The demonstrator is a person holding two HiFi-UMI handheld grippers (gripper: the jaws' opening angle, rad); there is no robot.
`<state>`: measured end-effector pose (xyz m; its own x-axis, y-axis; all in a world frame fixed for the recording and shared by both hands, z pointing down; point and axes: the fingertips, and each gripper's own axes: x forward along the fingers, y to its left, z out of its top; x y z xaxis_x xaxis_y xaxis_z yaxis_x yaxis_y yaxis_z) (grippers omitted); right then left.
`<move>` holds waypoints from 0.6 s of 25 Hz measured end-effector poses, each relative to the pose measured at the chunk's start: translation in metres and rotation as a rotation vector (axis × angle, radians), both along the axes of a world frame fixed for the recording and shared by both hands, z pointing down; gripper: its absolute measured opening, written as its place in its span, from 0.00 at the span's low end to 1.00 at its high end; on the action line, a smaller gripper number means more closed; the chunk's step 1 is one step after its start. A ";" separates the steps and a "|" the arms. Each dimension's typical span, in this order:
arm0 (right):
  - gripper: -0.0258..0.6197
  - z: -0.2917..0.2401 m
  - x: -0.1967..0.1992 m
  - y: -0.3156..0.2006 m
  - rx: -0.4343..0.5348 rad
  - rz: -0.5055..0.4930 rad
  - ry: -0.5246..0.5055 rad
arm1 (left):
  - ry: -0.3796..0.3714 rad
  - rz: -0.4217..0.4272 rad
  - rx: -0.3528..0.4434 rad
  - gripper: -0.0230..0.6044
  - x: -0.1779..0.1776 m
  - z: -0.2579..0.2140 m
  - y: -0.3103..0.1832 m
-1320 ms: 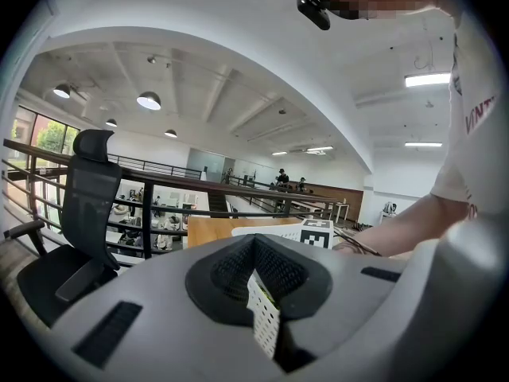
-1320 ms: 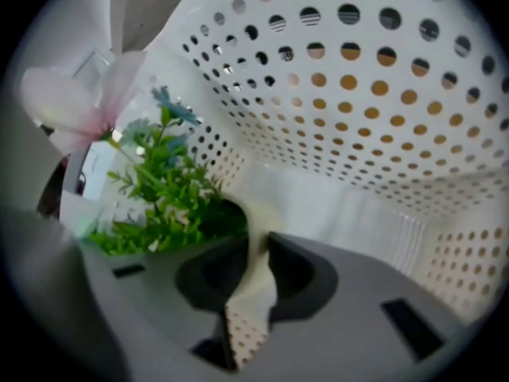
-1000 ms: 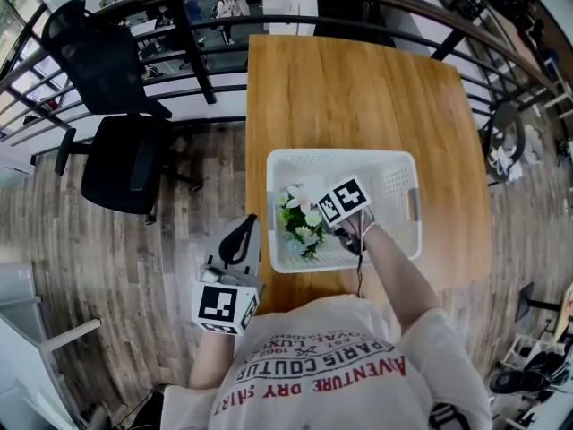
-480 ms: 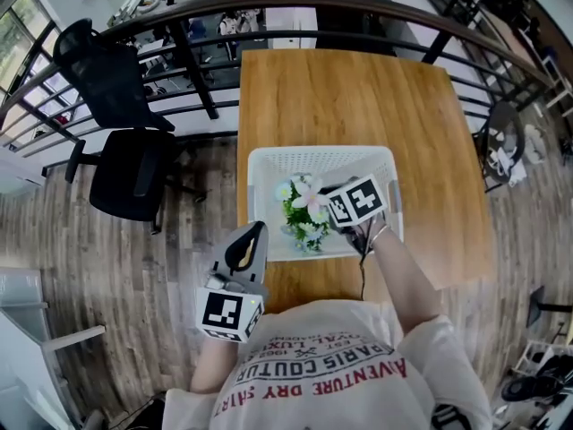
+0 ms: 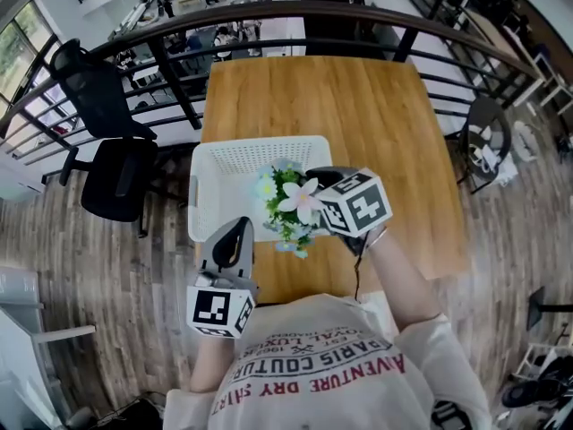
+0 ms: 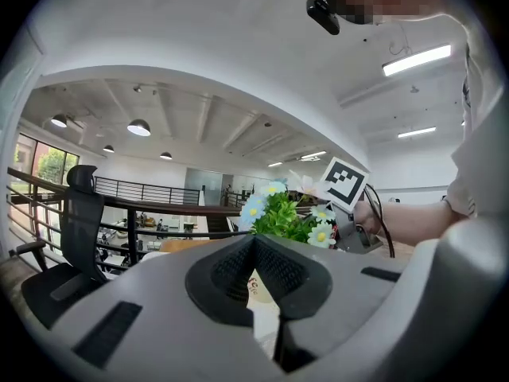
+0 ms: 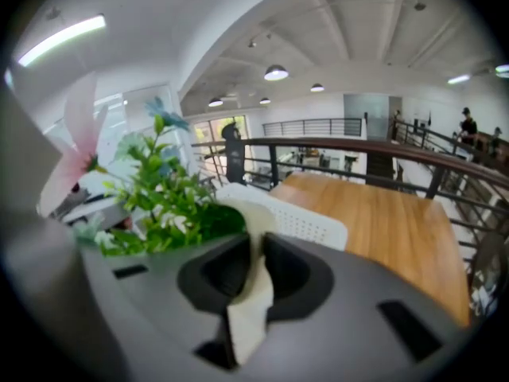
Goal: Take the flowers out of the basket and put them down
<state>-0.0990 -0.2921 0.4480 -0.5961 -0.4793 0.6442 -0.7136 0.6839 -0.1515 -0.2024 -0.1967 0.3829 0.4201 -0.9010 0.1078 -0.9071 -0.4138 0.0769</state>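
Over basket (image 5: 235,161) rim | right tongs (image 7: 250,251) grip flowers (image 5: 288,206) | left tongs (image 5: 239,231) closed, empty

Basket (image 5: 224,164) on table (image 5: 358,106), flowers (image 5: 286,202) over its right end — chair (image 5: 121,173) left

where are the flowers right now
In the head view's centre, the flowers are clamped in the right gripper, lifted over the white basket's near right corner.
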 end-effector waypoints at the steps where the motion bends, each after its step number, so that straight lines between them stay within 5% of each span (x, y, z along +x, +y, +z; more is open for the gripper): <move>1: 0.16 -0.007 0.011 0.004 0.016 0.001 0.001 | 0.004 0.000 0.004 0.08 0.010 -0.001 0.003; 8: 0.16 -0.024 0.121 0.028 0.083 0.060 0.026 | -0.009 -0.013 0.015 0.08 0.090 0.005 0.028; 15: 0.16 0.027 0.226 0.050 0.011 0.166 0.077 | -0.005 0.059 -0.008 0.08 0.174 0.030 0.050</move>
